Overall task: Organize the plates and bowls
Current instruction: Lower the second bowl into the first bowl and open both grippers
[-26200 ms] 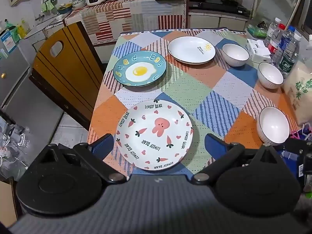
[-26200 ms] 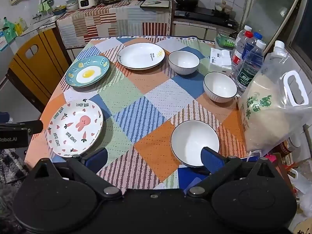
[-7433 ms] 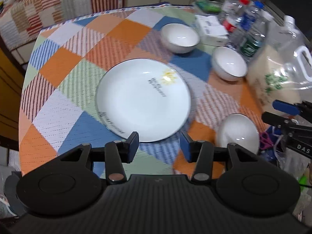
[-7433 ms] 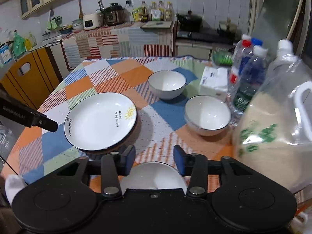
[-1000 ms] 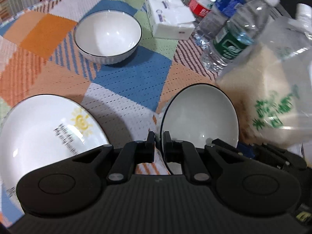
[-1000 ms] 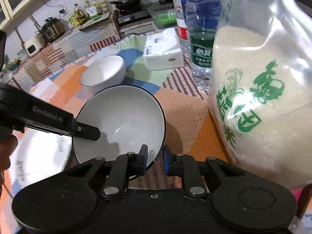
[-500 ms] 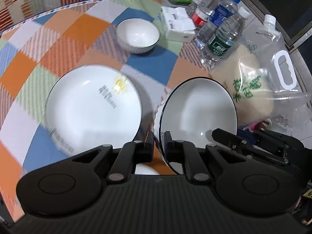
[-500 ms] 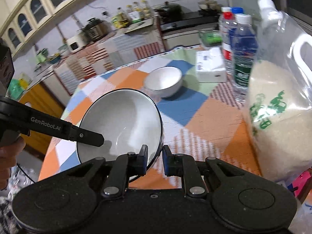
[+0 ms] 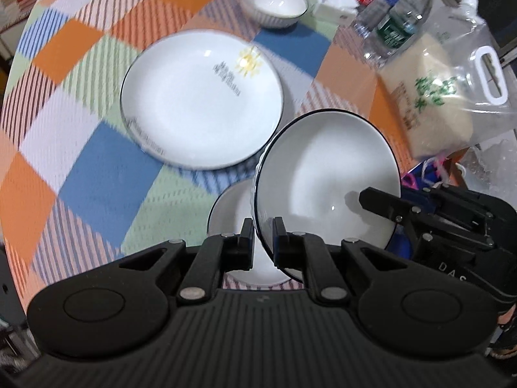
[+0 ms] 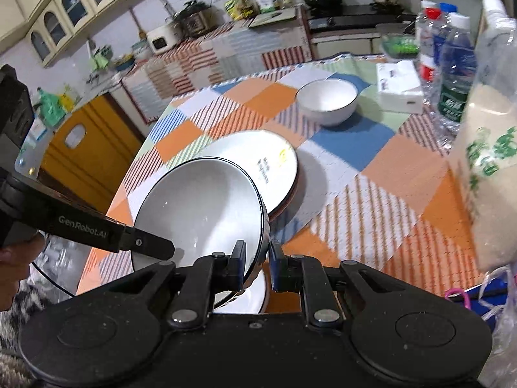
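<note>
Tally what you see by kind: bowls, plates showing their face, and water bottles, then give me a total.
Bowls: 3 (held bowl, bowl beneath it, far bowl)
Plates: 1 (sun plate, topping a stack)
Water bottles: 3
Total: 7

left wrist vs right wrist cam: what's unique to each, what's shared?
Left wrist only: the right gripper reaching in, pink scissor handles off the table edge.

Right wrist only: kitchen counter with rice cooker, yellow chair, the left gripper.

Both: held white black-rimmed bowl clamped at its rim, second bowl beneath, sun-print plate, far bowl, rice bag, bottles.
</note>
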Motion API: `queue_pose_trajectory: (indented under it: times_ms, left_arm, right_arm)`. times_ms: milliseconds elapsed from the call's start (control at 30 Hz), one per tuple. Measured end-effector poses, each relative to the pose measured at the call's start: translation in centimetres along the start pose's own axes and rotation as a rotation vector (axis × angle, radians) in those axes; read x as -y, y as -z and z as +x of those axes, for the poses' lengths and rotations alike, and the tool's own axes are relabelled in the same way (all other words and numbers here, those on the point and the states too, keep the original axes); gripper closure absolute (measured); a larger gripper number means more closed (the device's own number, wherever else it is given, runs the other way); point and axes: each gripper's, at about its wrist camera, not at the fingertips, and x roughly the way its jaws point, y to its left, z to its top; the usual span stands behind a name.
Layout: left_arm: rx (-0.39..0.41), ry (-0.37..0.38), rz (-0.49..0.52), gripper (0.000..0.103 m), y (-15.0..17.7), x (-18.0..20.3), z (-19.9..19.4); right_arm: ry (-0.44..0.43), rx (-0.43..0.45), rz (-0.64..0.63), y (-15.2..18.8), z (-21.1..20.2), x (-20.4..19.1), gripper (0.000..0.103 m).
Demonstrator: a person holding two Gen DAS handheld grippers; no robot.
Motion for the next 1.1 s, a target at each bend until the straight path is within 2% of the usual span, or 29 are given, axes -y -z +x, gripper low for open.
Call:
queue_pose_trajectory:
  times_ms: [267, 600, 833, 933, 1100]
  left_arm:
    - [-0.135, 0.02, -0.088, 0.093, 1.6, -2.3, 3.5]
    - [-0.237, -0.01, -0.113, 0.092, 2.1, -2.7, 5.7]
    - [-0.242, -0.038, -0.118, 0.089, 1.8, -2.9, 6.6]
    - [-0.245, -0.027, -0.11, 0.084, 1.6, -2.8, 6.7]
    - [-0.236, -0.023, -0.089, 0.084, 1.6, -2.6, 6.4]
  right_arm:
    - [0.01, -0.09, -0.049, 1.5, 2.6, -1.1, 0.084]
    - [0.029, -0.149, -0.121, 2.8, 4.7, -1.8, 0.086]
    - [0.061, -0.136, -0.189, 3.0, 5.3, -2.4, 0.088]
    - [0.074, -0.139, -0.205, 3.1, 5.8, -2.4, 0.088]
    - [0.083, -0.127, -0.238, 3.2, 5.5, -2.6, 0.088]
